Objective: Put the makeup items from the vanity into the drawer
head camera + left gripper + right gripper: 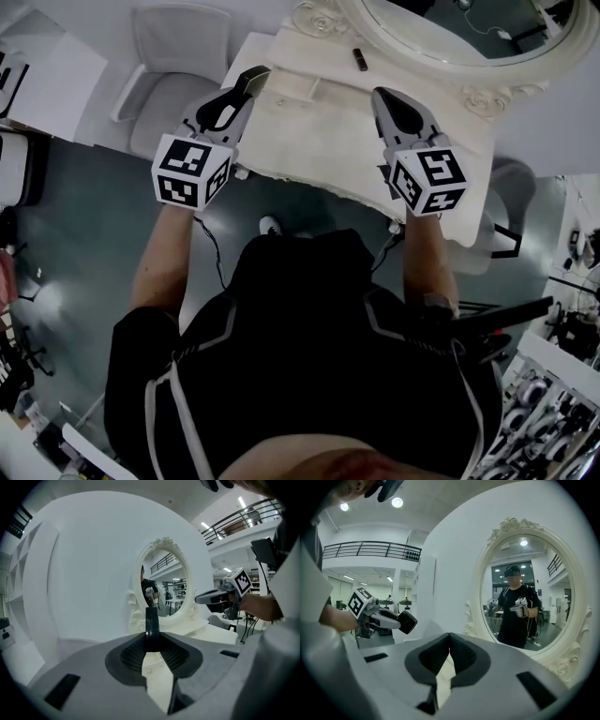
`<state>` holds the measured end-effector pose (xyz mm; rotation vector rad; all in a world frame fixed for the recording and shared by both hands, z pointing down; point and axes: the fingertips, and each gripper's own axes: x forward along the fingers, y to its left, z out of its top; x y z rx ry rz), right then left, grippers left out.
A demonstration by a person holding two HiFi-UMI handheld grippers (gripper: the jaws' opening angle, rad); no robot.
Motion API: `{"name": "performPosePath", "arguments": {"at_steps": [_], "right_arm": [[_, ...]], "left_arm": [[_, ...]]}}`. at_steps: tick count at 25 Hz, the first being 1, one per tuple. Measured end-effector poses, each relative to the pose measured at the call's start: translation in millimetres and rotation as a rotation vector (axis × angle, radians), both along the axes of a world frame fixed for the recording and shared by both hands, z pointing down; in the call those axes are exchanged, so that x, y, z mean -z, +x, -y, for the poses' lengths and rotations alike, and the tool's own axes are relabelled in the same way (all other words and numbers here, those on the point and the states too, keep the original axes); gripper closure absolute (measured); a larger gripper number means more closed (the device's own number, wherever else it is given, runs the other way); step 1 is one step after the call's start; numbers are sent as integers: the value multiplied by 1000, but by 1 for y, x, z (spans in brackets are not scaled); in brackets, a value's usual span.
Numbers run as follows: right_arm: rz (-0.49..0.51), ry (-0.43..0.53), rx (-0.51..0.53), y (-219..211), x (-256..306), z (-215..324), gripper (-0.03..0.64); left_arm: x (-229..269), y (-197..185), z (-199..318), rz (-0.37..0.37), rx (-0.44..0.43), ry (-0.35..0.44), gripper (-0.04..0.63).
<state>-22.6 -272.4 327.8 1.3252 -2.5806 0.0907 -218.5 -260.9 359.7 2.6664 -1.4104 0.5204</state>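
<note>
A pale grey upholstered chair (173,89) stands just left of the cream-white ornate vanity (319,141). An oval mirror in a carved cream frame (441,37) rises at the vanity's back. A small dark stick-shaped item (359,58) lies on the vanity top near the mirror's base, well apart from both grippers, with nothing between it and them.

The left gripper (255,77) hangs over the vanity's left front part. Its jaws are pressed on a slim black upright makeup item (151,625), which sticks up above the ribbed pads. The right gripper (380,94) is over the middle of the vanity top. Its jaws are closed tip to tip with nothing between them, and only a bare strip of vanity shows through the gap lower down.

The vanity top is pale and otherwise bare where it shows. Around it lies a dark glossy floor (84,225). In the right gripper view, the black railing of an upper gallery (370,550) runs below ceiling lights.
</note>
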Motion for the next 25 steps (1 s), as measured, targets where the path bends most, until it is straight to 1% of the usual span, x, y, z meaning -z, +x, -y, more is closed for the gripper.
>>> {"name": "performPosePath", "arguments": {"at_steps": [3, 7, 9, 12, 16, 19, 22, 25], "right_arm": [[-4, -27, -51, -1, -16, 13, 611], [-30, -21, -109, 9, -43, 32, 611], [-27, -50, -108, 11, -60, 43, 611], [-29, -102, -71, 9, -83, 56, 611], [-25, -164, -60, 15, -109, 72, 611], [-27, -186, -51, 21, -120, 84, 611], [-23, -205, -60, 31, -129, 97, 611], [-25, -225, -66, 42, -138, 106, 611]], "left_arm": [[-29, -2, 24, 46, -39, -69, 503], [-63, 11, 46, 58, -85, -150, 503], [-77, 16, 59, 82, -85, -181, 503], [-99, 21, 76, 98, -61, -243, 503], [-133, 33, 96, 120, -31, -334, 503], [-157, 38, 112, 142, 7, -399, 503], [-182, 38, 127, 180, 61, -481, 503], [-200, 45, 137, 198, 74, -543, 503]]}}
